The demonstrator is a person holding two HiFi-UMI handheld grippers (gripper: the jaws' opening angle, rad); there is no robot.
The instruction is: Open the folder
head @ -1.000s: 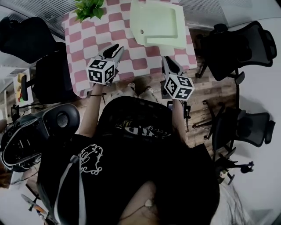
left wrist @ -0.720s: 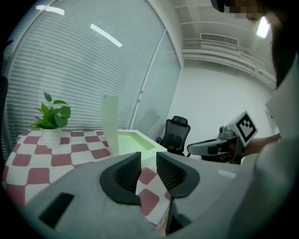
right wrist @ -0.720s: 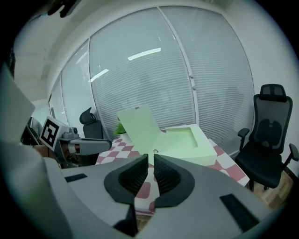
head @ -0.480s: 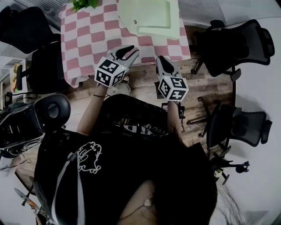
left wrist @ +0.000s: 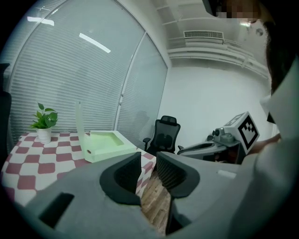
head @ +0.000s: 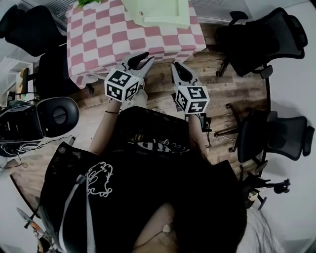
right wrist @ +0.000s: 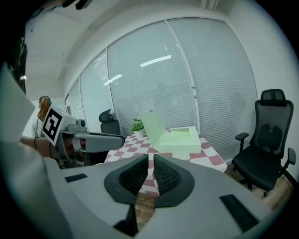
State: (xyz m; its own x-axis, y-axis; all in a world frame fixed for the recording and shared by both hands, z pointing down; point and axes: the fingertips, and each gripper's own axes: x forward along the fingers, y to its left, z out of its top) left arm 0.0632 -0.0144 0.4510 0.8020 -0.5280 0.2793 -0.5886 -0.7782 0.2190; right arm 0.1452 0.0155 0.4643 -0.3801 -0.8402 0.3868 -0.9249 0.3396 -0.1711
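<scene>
The pale green folder point(head: 159, 12) lies on the checkered table point(head: 98, 40) with its lid standing up; it also shows in the left gripper view point(left wrist: 105, 145) and the right gripper view point(right wrist: 179, 139). Both grippers hang over the wooden floor, short of the table's near edge and well away from the folder. My left gripper point(head: 143, 59) point(left wrist: 148, 161) has its jaws a little apart with nothing between them. My right gripper point(head: 177, 68) point(right wrist: 151, 161) has its jaws nearly together and holds nothing.
A potted plant point(left wrist: 44, 122) stands at the table's far left corner. Black office chairs stand at the right point(head: 261, 34) point(head: 276, 139) and at the left point(head: 29, 29) point(head: 59, 116). Blinds cover the glass wall behind the table.
Both grippers have drawn back from over the table's edge to above the wooden floor. The table and folder have slid toward the top of the head view.
</scene>
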